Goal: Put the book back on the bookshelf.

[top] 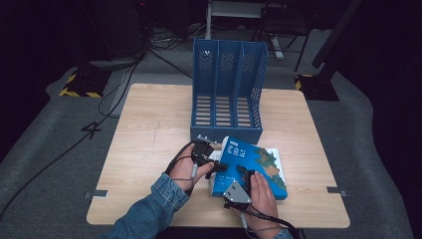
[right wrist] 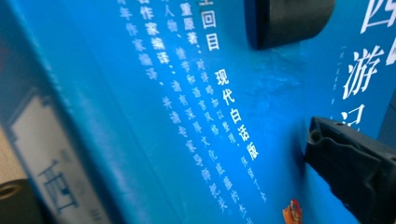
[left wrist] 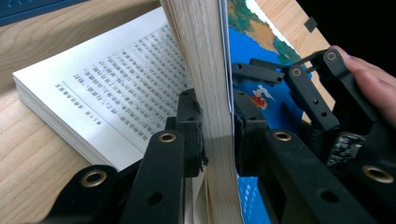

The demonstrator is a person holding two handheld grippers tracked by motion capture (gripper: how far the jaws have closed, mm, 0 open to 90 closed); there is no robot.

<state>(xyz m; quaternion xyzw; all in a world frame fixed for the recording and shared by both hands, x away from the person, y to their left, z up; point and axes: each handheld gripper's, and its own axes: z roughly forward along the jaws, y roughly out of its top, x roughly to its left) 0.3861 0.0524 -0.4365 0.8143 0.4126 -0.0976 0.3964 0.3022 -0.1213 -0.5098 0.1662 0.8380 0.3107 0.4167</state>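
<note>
Book (top: 254,167) | half-open on tabletop (top: 149,129) | left tongs (left wrist: 217,133) clamp lifted page block | right tongs (top: 244,174) spread wide, resting on cover

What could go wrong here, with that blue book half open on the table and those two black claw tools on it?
The left gripper pinches a thick stack of pages with the cover; if it slips, the book may flop shut or pages may crease. The right gripper rests on the glossy blue cover with its fingers apart, so it could slide. The blue file rack stands just behind; lifting the book carelessly might bump it.
</note>
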